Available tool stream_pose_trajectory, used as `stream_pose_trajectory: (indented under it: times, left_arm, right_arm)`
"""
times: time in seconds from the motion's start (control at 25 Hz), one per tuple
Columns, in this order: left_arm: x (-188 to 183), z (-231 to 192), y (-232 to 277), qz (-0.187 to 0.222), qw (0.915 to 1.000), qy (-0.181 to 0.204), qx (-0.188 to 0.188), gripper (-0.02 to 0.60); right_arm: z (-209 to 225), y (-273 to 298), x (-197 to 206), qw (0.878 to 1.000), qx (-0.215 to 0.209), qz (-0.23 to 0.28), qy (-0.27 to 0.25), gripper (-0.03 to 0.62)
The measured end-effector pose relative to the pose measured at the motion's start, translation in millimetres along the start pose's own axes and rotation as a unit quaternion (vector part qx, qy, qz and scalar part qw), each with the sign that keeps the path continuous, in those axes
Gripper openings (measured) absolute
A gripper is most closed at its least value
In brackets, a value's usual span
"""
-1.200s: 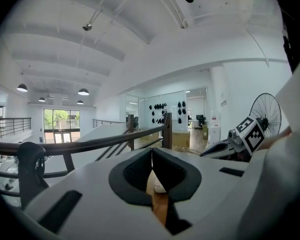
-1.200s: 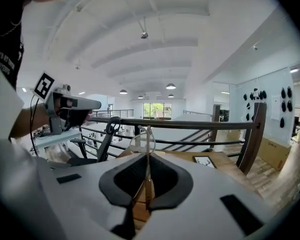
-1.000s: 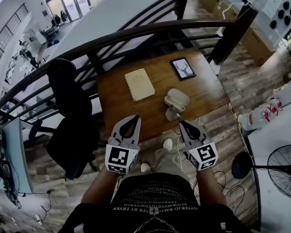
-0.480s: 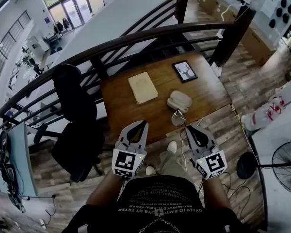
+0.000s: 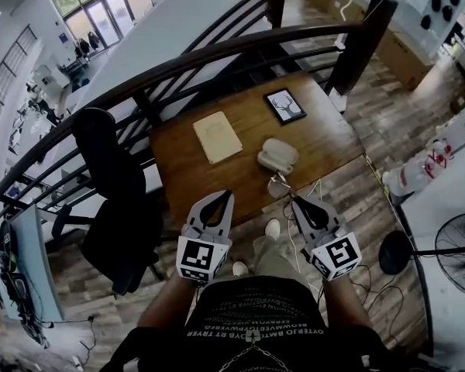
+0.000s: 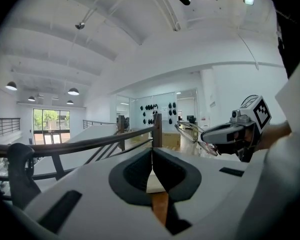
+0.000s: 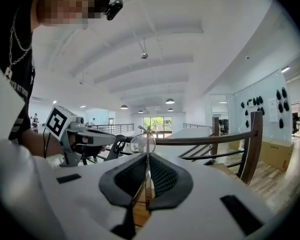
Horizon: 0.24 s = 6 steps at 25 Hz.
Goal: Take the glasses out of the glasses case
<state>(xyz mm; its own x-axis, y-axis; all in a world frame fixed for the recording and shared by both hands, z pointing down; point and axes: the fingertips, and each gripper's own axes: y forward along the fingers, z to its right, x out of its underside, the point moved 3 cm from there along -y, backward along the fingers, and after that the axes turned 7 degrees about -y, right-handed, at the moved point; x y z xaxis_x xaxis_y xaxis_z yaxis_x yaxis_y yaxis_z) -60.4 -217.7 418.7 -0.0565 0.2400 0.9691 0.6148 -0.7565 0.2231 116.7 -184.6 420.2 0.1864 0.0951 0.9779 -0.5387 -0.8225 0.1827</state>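
My right gripper [image 5: 293, 201] is shut on the thin-framed glasses [image 5: 277, 186], held in the air just in front of the table's near edge. In the right gripper view a temple arm runs between the jaws and a round lens of the glasses [image 7: 141, 143] stands past the tips. The pale glasses case [image 5: 277, 155] lies on the wooden table [image 5: 178, 169], a little beyond the glasses. My left gripper [image 5: 226, 198] hovers to the left, jaws together and holding nothing. The left gripper view shows the right gripper [image 6: 206, 136] with the glasses [image 6: 196, 140] sticking out of it.
On the table lie a beige notebook [image 5: 217, 136] and a framed deer picture [image 5: 285, 105]. A black office chair [image 5: 112, 177] stands at the table's left. A dark railing [image 5: 217, 56] curves behind the table. At the right a floor fan [image 5: 449, 256] stands on the wood floor.
The right gripper has come up a little with the glasses, nearer to me and away from the case. The left gripper has drifted slightly, still shut.
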Motion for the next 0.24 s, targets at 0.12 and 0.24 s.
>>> stream_pose_trajectory:
  times: [0.12,0.24]
  left_arm:
    - [0.2,-4.6,7.9,-0.004,1.0000,-0.004,-0.002,0.029]
    - [5.8,-10.4,18.8,-0.012,0.9999,-0.004,-0.006,0.029]
  right_arm:
    - [4.6,9.3,7.2,1.000,-0.007,-0.009,0.005,0.027]
    - [12.9,18.8,14.7,1.000,-0.010,-0.015,0.008,0.026]
